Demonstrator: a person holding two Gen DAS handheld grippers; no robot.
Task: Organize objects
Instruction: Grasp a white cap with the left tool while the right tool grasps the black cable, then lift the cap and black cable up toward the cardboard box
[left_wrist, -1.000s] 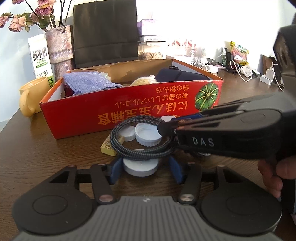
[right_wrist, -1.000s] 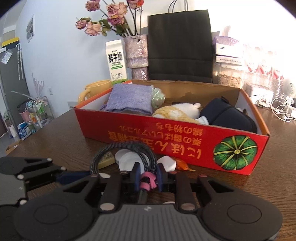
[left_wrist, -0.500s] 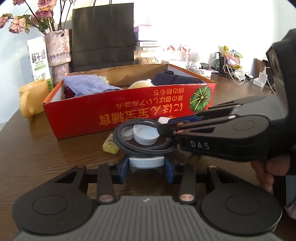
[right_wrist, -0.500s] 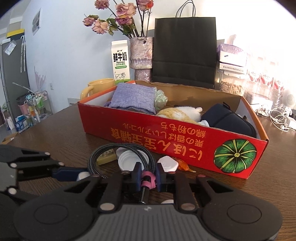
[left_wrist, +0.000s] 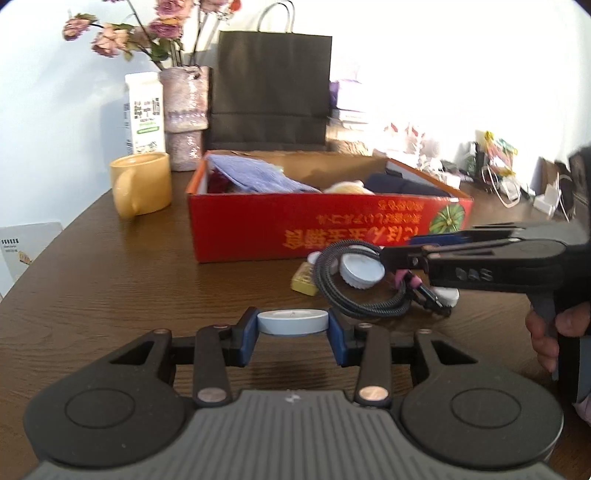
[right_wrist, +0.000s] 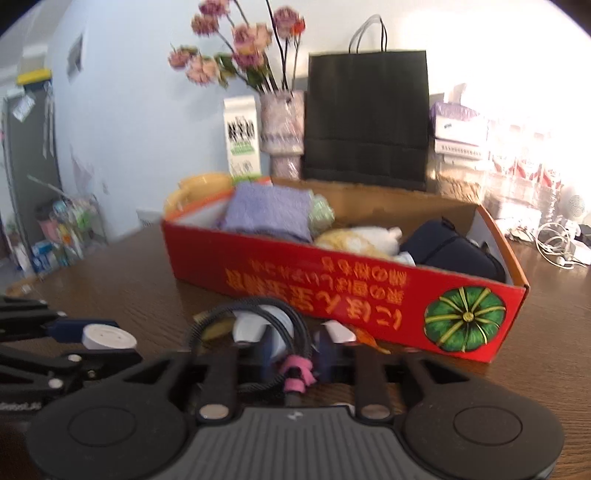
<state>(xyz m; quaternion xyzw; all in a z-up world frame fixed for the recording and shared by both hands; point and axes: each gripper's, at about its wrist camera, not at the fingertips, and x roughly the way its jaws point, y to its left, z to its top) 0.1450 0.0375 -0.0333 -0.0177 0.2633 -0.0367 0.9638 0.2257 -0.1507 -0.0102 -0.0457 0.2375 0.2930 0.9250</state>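
Between the blue pads of the left gripper (left_wrist: 292, 334) sits a round white plastic lid (left_wrist: 292, 322), flat and smooth, clamped at its rim and held just above the dark wood-grain table (left_wrist: 110, 288); from the right wrist view the same lid (right_wrist: 108, 336) shows at the far left in that gripper's fingers. To its right lies a coiled braided black cable (left_wrist: 354, 288), woven in texture, bound with a pink strap (right_wrist: 295, 373); the right gripper (right_wrist: 291, 350) has just been opening, its jaws now spread with the cable's loop and strap between them, the pads no longer pressing. Inside and beside the coil rest a ribbed white bottle cap (left_wrist: 361, 271) and a small yellow block (left_wrist: 305, 282); an orange scrap (right_wrist: 365, 338) lies against the box front. Behind stands a long red cardboard box (right_wrist: 369, 295) printed with yellow characters and a green pumpkin, holding a folded lavender cloth (right_wrist: 269, 214), a cream plush toy (right_wrist: 354, 240) and a dark navy pouch (right_wrist: 454, 254). Farther back are a yellow ceramic mug (left_wrist: 142, 188), a milk carton (left_wrist: 144, 112), a mottled vase (left_wrist: 184, 118) of dried pink flowers, and a matte black paper bag (left_wrist: 271, 88); white cables and chargers (left_wrist: 517, 184) clutter the right end of the table beneath glaring light.
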